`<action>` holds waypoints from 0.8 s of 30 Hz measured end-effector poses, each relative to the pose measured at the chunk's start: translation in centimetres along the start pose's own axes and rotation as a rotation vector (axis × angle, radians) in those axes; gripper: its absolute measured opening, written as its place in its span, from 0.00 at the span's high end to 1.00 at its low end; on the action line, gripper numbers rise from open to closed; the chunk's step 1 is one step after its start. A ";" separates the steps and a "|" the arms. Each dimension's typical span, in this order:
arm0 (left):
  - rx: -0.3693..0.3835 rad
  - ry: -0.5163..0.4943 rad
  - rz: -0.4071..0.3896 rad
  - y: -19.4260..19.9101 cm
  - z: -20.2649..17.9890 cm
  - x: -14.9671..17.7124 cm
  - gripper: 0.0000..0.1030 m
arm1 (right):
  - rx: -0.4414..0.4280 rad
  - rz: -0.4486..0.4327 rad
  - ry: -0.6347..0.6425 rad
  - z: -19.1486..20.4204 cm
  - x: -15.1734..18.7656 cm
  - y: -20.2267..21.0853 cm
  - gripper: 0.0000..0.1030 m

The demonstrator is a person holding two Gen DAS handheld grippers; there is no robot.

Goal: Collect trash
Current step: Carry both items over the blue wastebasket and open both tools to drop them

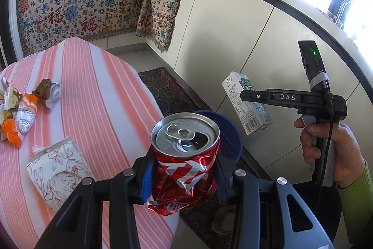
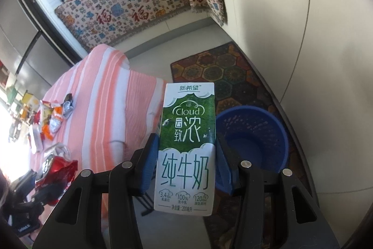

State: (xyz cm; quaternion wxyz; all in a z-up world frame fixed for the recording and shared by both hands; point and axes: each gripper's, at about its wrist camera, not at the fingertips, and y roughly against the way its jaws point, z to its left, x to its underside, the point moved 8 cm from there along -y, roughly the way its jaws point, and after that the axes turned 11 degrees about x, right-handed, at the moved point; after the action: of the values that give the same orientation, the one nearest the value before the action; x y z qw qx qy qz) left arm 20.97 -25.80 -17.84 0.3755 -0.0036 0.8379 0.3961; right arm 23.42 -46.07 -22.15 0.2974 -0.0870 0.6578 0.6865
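My left gripper (image 1: 184, 176) is shut on a crushed red soda can (image 1: 186, 155), held upright past the table's right edge, in front of the blue perforated bin (image 1: 229, 137). My right gripper (image 2: 186, 162) is shut on a green and white milk carton (image 2: 187, 144), held upright in the air to the left of the blue bin (image 2: 254, 139) on the floor. The carton (image 1: 247, 104) and right gripper (image 1: 254, 96) also show in the left wrist view. The can (image 2: 56, 169) shows at lower left in the right wrist view.
A table with a pink striped cloth (image 1: 88, 90) holds crumpled snack wrappers (image 1: 21, 109) and a floral paper cup (image 1: 58, 169). A patterned rug (image 2: 233, 76) lies on the floor. White cabinets (image 1: 244, 39) run along the right. A patterned cloth (image 1: 81, 4) hangs at the back.
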 end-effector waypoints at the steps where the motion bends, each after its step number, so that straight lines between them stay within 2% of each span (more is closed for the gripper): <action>1: 0.005 -0.002 0.007 -0.6 -0.2 -0.1 0.58 | 0.008 0.002 -0.002 -0.4 -0.1 -0.1 0.52; 6: 0.055 -0.025 0.057 -4.4 -1.3 -1.7 0.58 | 0.056 0.019 -0.040 -3.5 -1.1 -1.5 0.52; 13: 0.084 -0.104 0.156 -13.1 -4.1 -2.9 0.58 | 0.103 0.026 -0.099 -7.8 -1.1 -4.2 0.52; 19: 0.108 -0.127 0.220 -20.2 -4.5 -2.5 0.57 | 0.083 0.012 -0.156 -10.4 -1.8 -5.5 0.50; 20: 0.120 -0.131 0.221 -21.2 -4.5 -2.5 0.57 | 0.081 0.006 -0.167 -10.8 -1.9 -5.6 0.45; 21: 0.130 -0.132 0.225 -22.0 -4.4 -2.5 0.52 | 0.078 0.002 -0.184 -11.2 -2.1 -5.6 0.34; 22: 0.131 -0.130 0.235 -23.0 -4.2 -2.5 0.39 | 0.076 0.003 -0.198 -11.5 -2.1 -5.5 0.31; 24: 0.113 -0.113 0.242 -24.9 -3.5 -2.8 0.34 | 0.067 -0.003 -0.216 -11.9 -2.4 -5.2 0.31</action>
State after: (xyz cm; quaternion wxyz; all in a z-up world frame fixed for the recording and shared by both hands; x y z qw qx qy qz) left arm 28.31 -45.98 -31.11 0.3713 0.1407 0.8306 0.3904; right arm 24.86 -58.32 -26.76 0.3702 -0.0036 0.6445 0.6689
